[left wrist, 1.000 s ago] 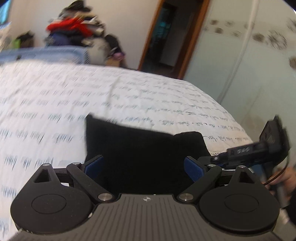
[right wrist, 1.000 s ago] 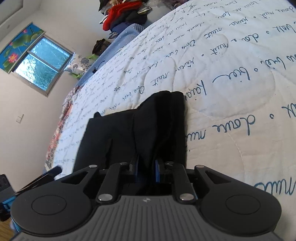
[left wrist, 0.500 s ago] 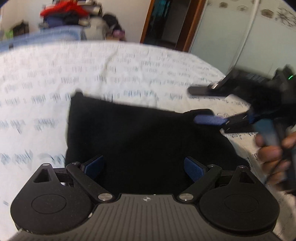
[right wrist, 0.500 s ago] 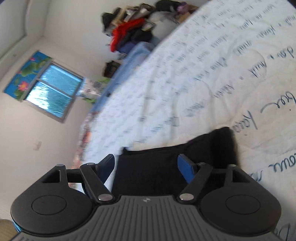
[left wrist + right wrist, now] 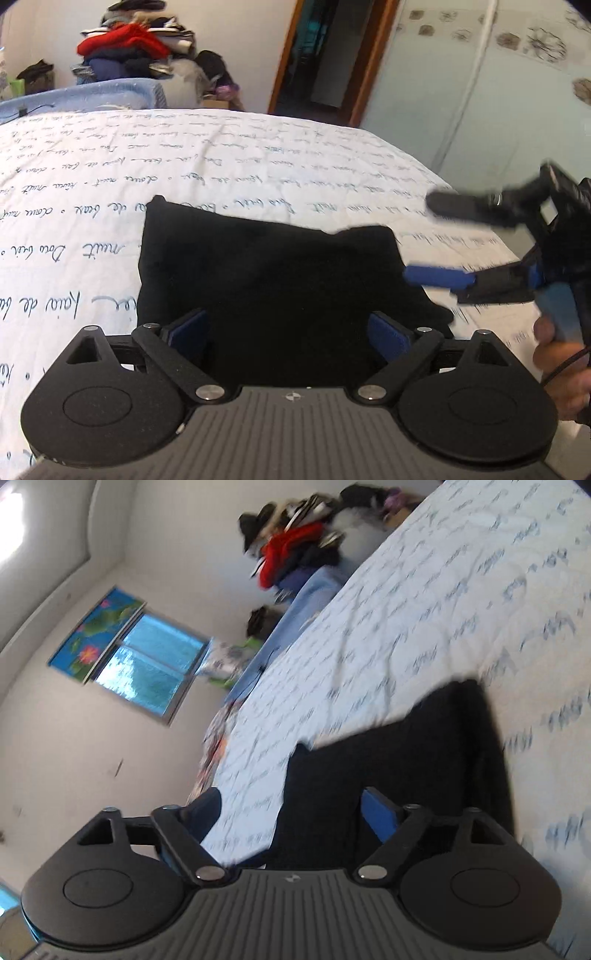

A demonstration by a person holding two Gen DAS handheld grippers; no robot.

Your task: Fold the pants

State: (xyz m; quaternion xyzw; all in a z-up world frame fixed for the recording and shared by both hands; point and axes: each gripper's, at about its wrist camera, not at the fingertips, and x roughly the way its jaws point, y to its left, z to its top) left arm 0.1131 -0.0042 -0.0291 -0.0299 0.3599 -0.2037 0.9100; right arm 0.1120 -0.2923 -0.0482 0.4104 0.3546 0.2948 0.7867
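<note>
The black pants point(image 5: 273, 277) lie folded into a compact rectangle on the white quilt with blue script point(image 5: 184, 173). My left gripper point(image 5: 288, 332) is open and empty, hovering just above the near edge of the pants. My right gripper point(image 5: 439, 240) shows in the left wrist view at the right, open and empty, held by a hand just off the pants' right edge. In the tilted right wrist view the pants point(image 5: 406, 760) lie beyond my open right gripper point(image 5: 291, 812).
A pile of clothes point(image 5: 129, 48) sits behind a light blue basket point(image 5: 81, 94) past the bed's far edge. A doorway point(image 5: 325, 55) and a pale wardrobe point(image 5: 480, 92) stand at the right. A window point(image 5: 144, 668) is on the far wall.
My right gripper let go of the pants' edge, opened and pulled back to the right, tilting as it rose. My left gripper stayed open over the near edge of the pants.
</note>
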